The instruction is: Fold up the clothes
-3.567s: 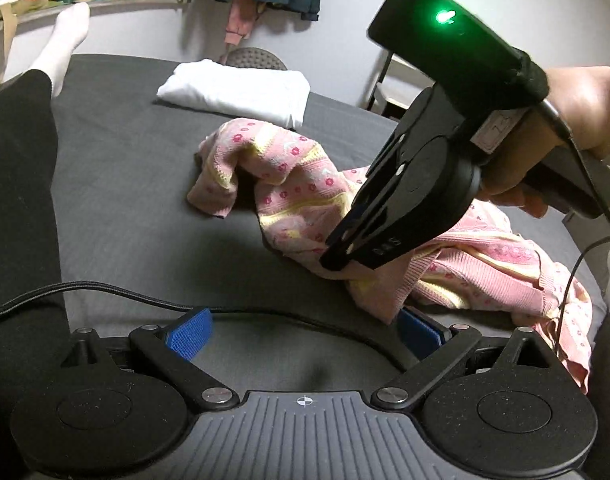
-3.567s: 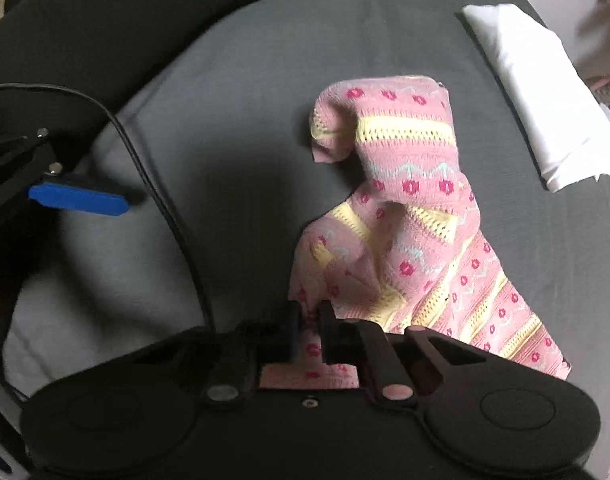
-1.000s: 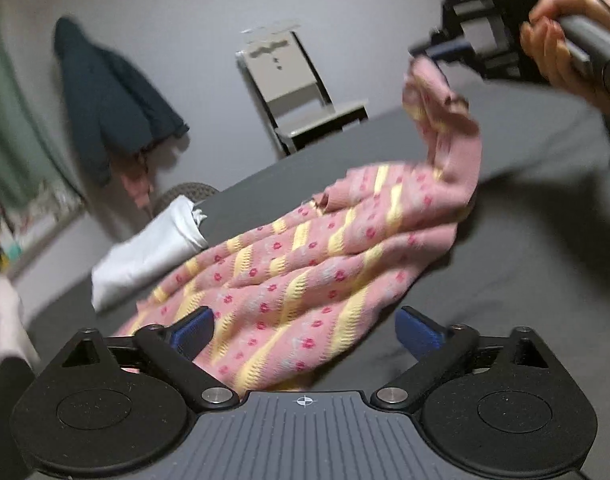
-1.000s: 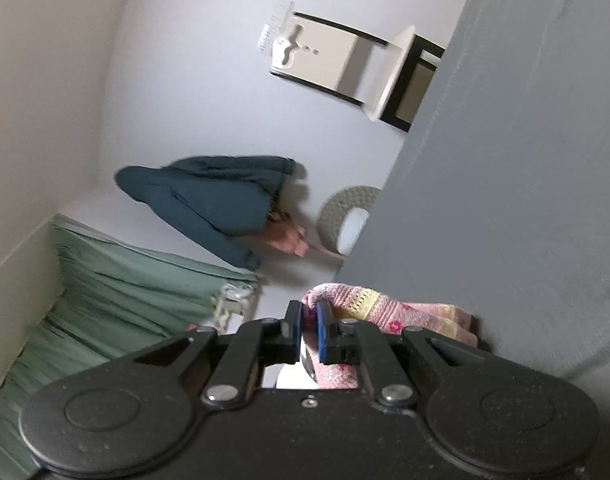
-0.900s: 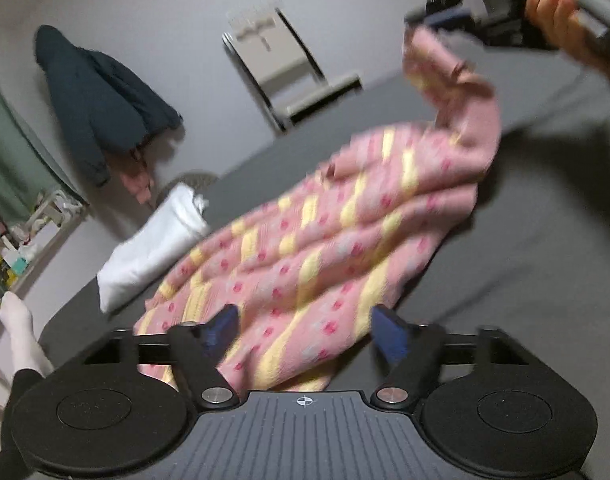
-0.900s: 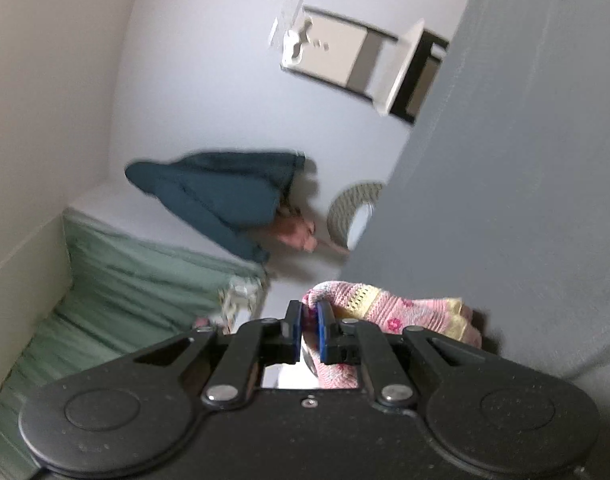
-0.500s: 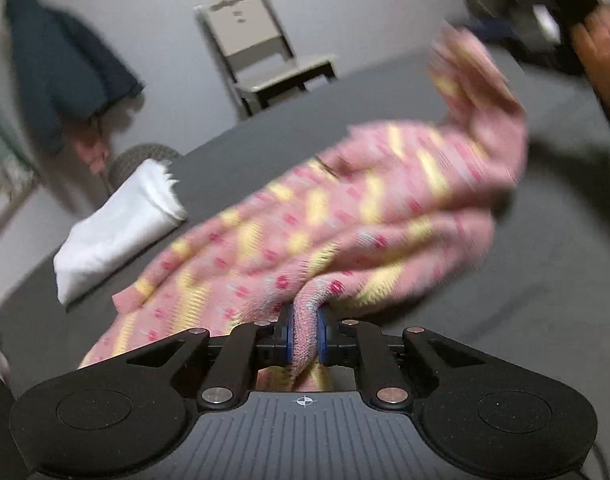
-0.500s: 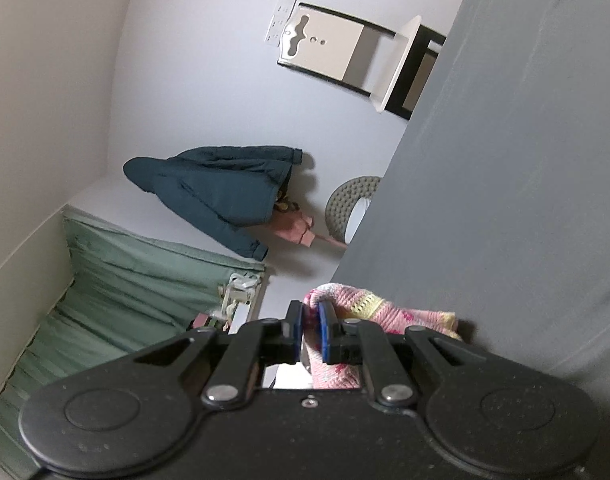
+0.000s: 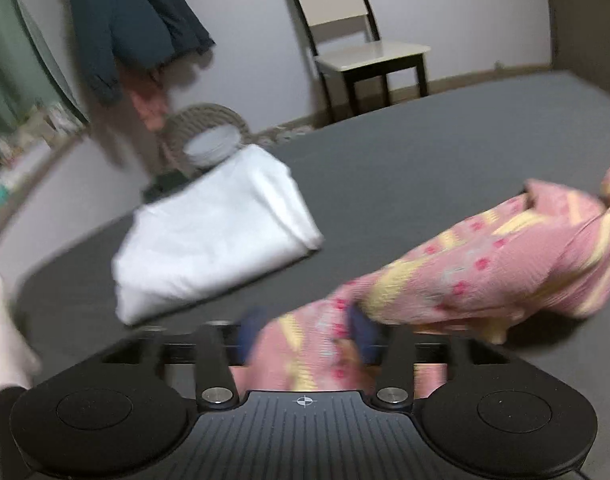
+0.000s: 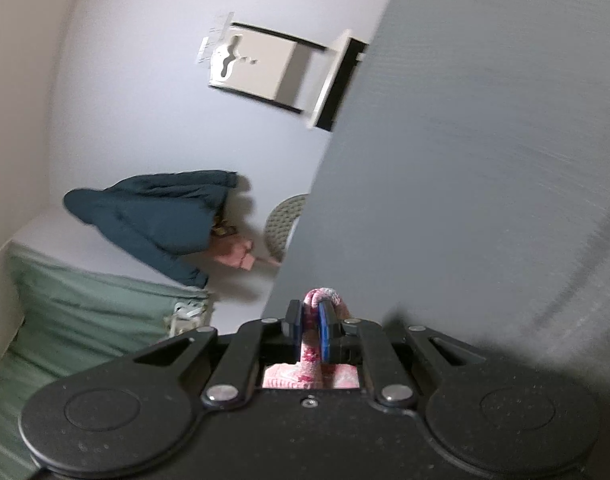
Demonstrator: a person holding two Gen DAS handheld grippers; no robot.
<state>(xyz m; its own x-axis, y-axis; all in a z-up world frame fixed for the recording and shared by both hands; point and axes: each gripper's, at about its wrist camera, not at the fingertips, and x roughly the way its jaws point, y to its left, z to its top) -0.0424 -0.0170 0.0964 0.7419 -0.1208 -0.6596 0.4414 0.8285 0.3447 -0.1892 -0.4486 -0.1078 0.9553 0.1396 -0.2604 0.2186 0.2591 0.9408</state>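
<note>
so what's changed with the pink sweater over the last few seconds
The left gripper closed on the pink sweater, then partly reopened with the knit between its pads. The sweater was lifted off the grey bed. The right gripper stayed clamped on it; the folded white cloth stayed put.

light: dim, soft indoor | blur: motion smear both views | edges: fisheye bending, dark corners

The left wrist view sits low and close over the dark grey bed surface [image 9: 425,168], roughly level, facing a cream chair with dark legs [image 9: 357,36] at upper centre and a dark teal jacket hanging on the wall [image 9: 133,28] at upper left. The right wrist view is rolled sideways: the bed fills its right half, wall its left. Both share chair [image 10: 273,68], jacket [image 10: 157,216] and bed [image 10: 485,180].
</note>
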